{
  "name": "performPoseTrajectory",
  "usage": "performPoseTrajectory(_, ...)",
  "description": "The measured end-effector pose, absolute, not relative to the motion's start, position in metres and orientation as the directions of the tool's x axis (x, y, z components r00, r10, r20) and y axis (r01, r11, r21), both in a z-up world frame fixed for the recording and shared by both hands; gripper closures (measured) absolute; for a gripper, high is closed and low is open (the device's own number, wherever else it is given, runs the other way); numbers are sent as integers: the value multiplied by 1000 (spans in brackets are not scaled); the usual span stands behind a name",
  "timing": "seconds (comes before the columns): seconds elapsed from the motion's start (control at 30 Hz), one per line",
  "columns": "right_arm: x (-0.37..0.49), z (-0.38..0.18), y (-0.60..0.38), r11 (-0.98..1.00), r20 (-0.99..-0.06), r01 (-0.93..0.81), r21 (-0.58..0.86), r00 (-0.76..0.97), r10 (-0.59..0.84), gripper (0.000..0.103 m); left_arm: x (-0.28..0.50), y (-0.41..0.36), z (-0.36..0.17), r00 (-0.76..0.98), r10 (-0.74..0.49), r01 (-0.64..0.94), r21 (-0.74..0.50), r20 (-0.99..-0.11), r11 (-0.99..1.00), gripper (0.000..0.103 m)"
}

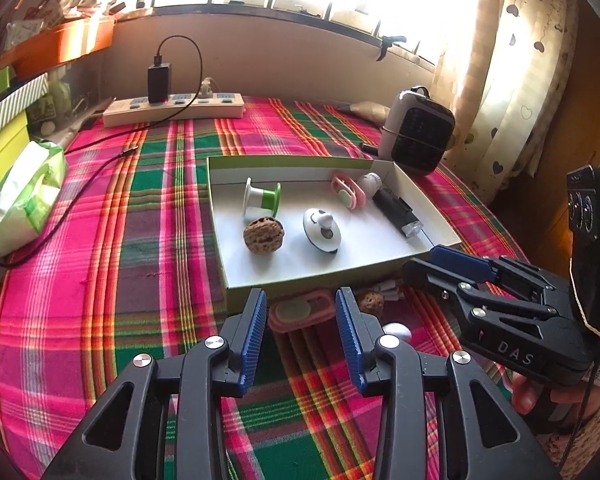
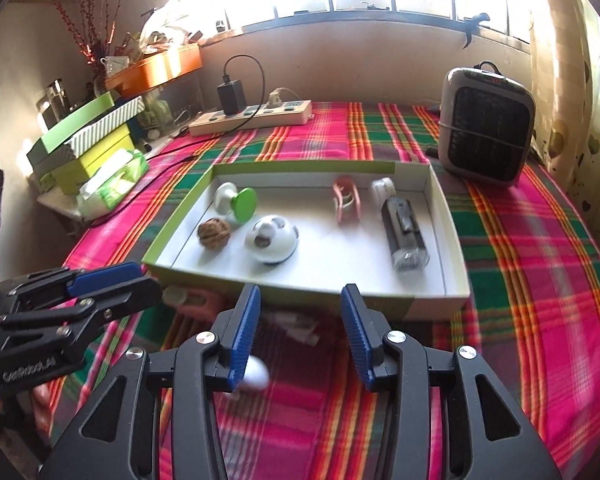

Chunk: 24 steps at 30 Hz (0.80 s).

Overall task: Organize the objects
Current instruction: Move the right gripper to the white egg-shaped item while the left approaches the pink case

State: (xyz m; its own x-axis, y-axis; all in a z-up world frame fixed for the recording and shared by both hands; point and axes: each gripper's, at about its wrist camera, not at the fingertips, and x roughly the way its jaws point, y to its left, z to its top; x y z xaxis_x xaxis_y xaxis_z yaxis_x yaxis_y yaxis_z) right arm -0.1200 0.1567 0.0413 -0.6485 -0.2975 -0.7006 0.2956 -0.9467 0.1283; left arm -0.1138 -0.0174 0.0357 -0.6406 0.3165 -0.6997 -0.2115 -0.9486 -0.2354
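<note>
Clip [image 1: 301, 312] lies beyond left tool's [image 1: 301, 340] open tips.

Plaid-cloth table [image 1: 140, 264], open box [image 1: 331, 276], power strip [image 1: 172, 110], heater [image 1: 417, 132], tissue pack [image 1: 24, 196].

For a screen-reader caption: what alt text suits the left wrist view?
An open left gripper hovers over a pink case on plaid cloth, before a shallow box holding a walnut, spool and flashlight. The right gripper reaches in beside it.
</note>
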Motion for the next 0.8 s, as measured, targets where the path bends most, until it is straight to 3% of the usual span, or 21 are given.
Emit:
performPoseTrajectory(0.5, -99, 17, 141, -926, -739, 348, 148, -583, -337, 59, -106, -31, 18, -619, 309, -173, -258, -722, -950, 67)
performPoseTrajectory(0.8, -102, 7, 131, -933, -773, 348, 85, -568, -282, 59, -114, -30, 13, -603, 315, -188, -253, -733, -949, 67)
